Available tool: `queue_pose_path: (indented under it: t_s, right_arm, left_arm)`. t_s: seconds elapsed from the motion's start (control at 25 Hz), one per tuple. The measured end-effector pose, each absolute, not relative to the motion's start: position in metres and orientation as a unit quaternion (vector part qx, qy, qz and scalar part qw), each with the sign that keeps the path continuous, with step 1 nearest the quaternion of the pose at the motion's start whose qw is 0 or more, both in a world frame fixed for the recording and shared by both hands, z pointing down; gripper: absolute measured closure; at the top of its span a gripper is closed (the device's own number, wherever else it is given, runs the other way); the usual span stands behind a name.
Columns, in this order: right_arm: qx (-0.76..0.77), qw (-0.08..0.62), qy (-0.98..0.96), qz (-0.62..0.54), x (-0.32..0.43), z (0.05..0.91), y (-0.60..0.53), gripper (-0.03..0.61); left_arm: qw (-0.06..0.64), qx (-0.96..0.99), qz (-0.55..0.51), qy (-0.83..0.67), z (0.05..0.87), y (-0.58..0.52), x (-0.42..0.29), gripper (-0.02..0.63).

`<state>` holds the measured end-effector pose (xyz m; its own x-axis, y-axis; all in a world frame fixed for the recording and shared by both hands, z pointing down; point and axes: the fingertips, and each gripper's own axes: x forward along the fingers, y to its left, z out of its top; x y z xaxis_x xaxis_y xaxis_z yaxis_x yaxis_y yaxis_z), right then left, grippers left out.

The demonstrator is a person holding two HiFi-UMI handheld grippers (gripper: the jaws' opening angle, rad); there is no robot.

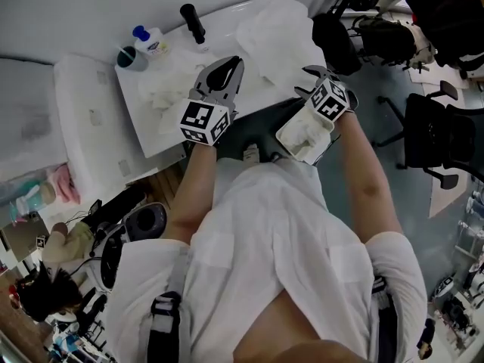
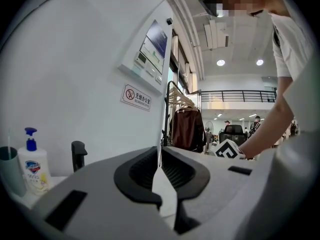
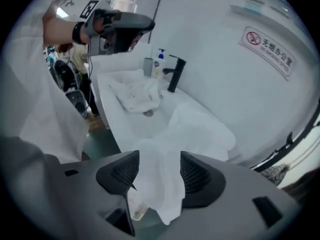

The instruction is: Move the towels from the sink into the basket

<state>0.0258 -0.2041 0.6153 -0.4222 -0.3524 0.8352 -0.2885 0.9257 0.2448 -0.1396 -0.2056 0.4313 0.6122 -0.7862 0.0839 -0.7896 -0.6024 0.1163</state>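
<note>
White sink [image 1: 147, 127] is running along a pale wall, with a black faucet [image 1: 192, 21], soap bottle [image 1: 151, 41] and cup [image 1: 130, 57] standing at its back edge.

- Hanging towel [image 3: 156, 184]: lying in the gap of the right gripper [image 3: 159, 156]. Its long axis is running along the jaws, from the tips back toward the gripper's body, and it is tapering to a point at the near end.
- Sink towel [image 1: 170, 89]: sitting crumpled in the bowl near the drain; no clear long axis.
- Rim towel [image 1: 276, 25]: spreading flat over the far end of the sink, well apart from the faucet.
- Basket [image 1: 287, 138]: showing as a white tub just off the sink's front edge, below the right gripper's marker cube. Its contents are hard to make out, white on white.
- Hidden: the person's shirt is covering the lower head view. The left gripper's own body is blocking the bowl in its view.
- Right gripper: tilting downward with jaws standing wide. The hanging towel is filling the gap and brushing both pads, not visibly squeezed.
- Left gripper [image 2: 160, 156]: hovering level over the sink, jaws pressed together at the tips, holding nothing.
</note>
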Motion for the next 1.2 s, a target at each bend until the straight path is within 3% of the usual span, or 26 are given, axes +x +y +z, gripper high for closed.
queue_pose_path:
  t_s: [0.2,0.52,0.68,0.84,1.2]
  right_arm:
    - [0.113,0.584,-0.8,-0.073,0.034,0.638,-0.205,0.29]
    - [0.03,0.646,-0.761,-0.05,0.043,0.677,-0.21,0.293]
    - [-0.004,0.658,-0.751,-0.048,0.04,0.684,-0.212,0.338]
    - [-0.002,0.667,-0.742,-0.063,0.041,0.686,-0.218,0.474]
    - [0.023,0.651,-0.74,-0.167,0.028,0.642,-0.276,0.492]
  left_arm:
    - [0.084,0.894,0.014,-0.439,0.443,-0.21,-0.139,0.581]
    - [0.098,0.891,0.018,-0.443,0.452,-0.227,-0.139,0.581]
    - [0.101,0.888,0.016,-0.449,0.453,-0.241,-0.14,0.581]
    - [0.103,0.887,0.017,-0.45,0.454,-0.246,-0.136,0.581]
    - [0.102,0.883,0.016,-0.458,0.455,-0.265,-0.142,0.581]
